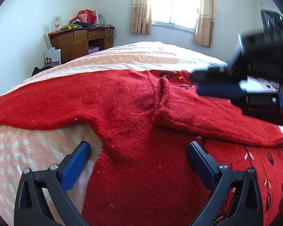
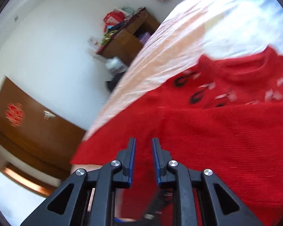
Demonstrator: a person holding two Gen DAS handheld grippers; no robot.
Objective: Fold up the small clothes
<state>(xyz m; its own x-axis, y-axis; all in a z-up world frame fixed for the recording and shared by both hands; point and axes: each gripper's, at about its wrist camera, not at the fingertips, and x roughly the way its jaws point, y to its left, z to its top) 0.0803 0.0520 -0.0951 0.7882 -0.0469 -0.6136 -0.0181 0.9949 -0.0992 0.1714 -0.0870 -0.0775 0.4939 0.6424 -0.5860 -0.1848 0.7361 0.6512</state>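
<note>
A red knitted sweater (image 1: pixel 137 113) with black and white flower stitching lies spread on the bed. One sleeve stretches out to the left; the other sleeve (image 1: pixel 207 118) is folded across the body. My left gripper (image 1: pixel 139 150) is open, its jaws wide apart just above the sweater's side near the left armpit. My right gripper (image 1: pixel 196 82) reaches in from the right above the collar area. In the right wrist view the right gripper (image 2: pixel 143 145) has a narrow gap between its jaws, nothing in it, above the red sweater (image 2: pixel 207 131). That view is blurred.
The bed has a pink and white dotted cover (image 1: pixel 18 150). A wooden desk (image 1: pixel 81 41) piled with red boxes stands by the far wall, left of a curtained window (image 1: pixel 173 5). A brown wardrobe (image 2: pixel 28 124) stands beside the bed.
</note>
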